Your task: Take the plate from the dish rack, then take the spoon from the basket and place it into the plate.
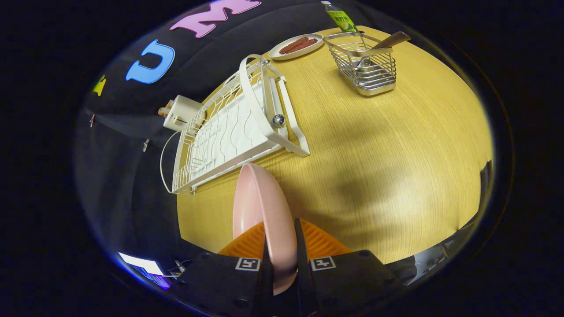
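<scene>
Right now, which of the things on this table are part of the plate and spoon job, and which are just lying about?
Part of the job:
- pink plate, on edge, clamped in the gripper
- white dish rack, beyond the plate
- wire basket
- spoon, standing in the basket

Just lying about:
- plate of sausages, beside the basket
- green-labelled bottle
- white toaster, behind the rack
</scene>
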Demonstrator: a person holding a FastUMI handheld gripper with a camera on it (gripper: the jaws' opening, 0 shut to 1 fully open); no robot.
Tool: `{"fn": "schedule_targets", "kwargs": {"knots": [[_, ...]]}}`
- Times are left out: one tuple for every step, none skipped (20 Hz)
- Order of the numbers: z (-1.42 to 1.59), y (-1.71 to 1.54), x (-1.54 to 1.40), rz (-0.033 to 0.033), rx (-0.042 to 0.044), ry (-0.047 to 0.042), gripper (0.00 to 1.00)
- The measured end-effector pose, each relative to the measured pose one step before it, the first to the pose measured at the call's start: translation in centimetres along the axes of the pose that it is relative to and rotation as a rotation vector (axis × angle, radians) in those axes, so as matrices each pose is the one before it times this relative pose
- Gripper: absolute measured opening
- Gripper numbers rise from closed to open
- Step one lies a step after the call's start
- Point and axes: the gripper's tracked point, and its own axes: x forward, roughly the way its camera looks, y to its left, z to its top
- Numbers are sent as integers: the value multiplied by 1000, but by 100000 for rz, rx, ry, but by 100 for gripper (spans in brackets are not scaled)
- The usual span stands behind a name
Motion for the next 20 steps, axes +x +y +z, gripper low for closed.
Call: {"fn": "schedule_targets", "kwargs": {"knots": [[14, 110, 347, -161, 423, 21, 27], [49, -98, 225, -1196, -91, 347, 28], [99, -292, -14, -1942, -942, -401, 29], [225, -384, 99, -2289, -2665, -1147, 33], [195, -564, -3, -2879, -3135, -835, 37], [32, -335, 197, -1974, -2454, -485, 41], [83, -164, -111, -1019, -1423, -427, 46], [273, 117, -193, 766, -247, -809, 63], [317, 198, -270, 803, 335, -1006, 69], [440, -26, -323, 508, -175, -1436, 78], [453, -167, -428, -251, -1035, -1473, 80], [321, -187, -647, -194, -1653, -1455, 83], [570, -29, -790, 252, -2162, -2118, 85], [878, -57, -850, 260, -2712, -3129, 88], [948, -141, -1132, 156, -3348, -3595, 89], [1132, -144, -1068, -79, -3629, -3721, 93], [1341, -161, -1042, -11, -3499, -4144, 96], [1435, -225, -1272, -402, -3317, -4215, 96], [1853, -472, -1108, -950, -2865, -5050, 96], [1931, -755, -846, -1714, -2450, -4870, 96]]}}
